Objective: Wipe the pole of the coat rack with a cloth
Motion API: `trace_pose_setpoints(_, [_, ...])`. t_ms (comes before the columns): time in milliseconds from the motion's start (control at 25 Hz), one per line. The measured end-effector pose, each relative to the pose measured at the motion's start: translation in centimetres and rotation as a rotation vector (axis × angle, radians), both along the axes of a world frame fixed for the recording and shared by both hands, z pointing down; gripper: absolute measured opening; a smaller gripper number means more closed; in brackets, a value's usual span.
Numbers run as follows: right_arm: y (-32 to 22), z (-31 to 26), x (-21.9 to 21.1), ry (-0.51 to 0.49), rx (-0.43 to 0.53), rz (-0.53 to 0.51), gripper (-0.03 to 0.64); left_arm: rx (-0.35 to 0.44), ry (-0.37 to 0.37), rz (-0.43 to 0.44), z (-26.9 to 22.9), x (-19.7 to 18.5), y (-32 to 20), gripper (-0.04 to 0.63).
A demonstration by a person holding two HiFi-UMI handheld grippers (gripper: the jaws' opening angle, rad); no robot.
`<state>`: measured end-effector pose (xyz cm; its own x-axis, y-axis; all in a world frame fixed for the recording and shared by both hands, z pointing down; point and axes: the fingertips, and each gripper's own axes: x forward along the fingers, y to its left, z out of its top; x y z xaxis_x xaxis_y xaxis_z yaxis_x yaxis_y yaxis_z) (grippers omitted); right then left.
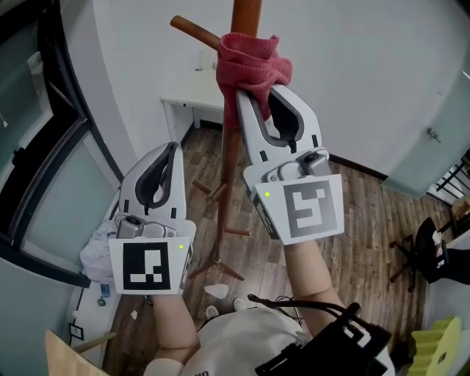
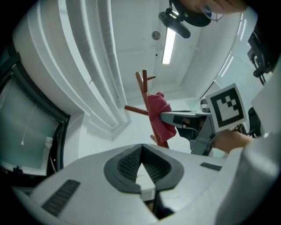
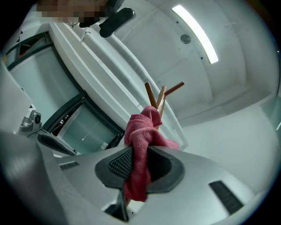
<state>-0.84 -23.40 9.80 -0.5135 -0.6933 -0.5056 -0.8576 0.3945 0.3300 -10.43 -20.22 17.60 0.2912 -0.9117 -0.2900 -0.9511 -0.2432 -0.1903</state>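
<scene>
The right gripper [image 1: 255, 94], top centre, clamps the red cloth [image 1: 248, 64] against the pole [image 1: 230, 165]; the left gripper [image 1: 175, 148], lower left, is closed and empty.

Right claw [image 1: 258, 89] high, tight on cloth [image 1: 248, 62]; left claw [image 1: 175, 147] lower, jaws together, empty.

The head view's top edge cuts off the coat rack's pole [image 1: 246, 16], and the cloth [image 1: 250, 64] covers the stretch just below. In the right gripper view the cloth [image 3: 140, 145] hides the pole between the fingers [image 3: 118, 163]; only its pegged top shows. In its own view the left gripper's [image 2: 142, 147] body hides the pole's [image 2: 145, 88] foot. By the base, pale scraps [image 1: 217, 291] are too small to tell.
</scene>
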Motion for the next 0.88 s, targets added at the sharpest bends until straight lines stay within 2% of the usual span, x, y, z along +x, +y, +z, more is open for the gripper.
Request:
trace_pose_setpoints(360, [0.1,-0.2,-0.2,0.014,-0.02,0.004,0.081,-0.028,-0.001,0.001,0.1,0.0,-0.4,0.012])
trace_pose_setpoints(560, [-0.6,0.6,0.2,0.021,-0.11,0.039,0.081,-0.04,-0.004,0.001,0.3,0.3,-0.7,0.012])
trace_pose_setpoints(720, [-0.3,0.9,-0.1,-0.02,-0.044,-0.012,0.081,-0.048,-0.003,0.007,0.5,0.5,-0.9,0.012])
trace_pose_setpoints(880, [-0.6,1.4,0.1,0.009,-0.066,0.009,0.081,-0.027,0.004,0.017,0.0,0.9,-1.0,0.012])
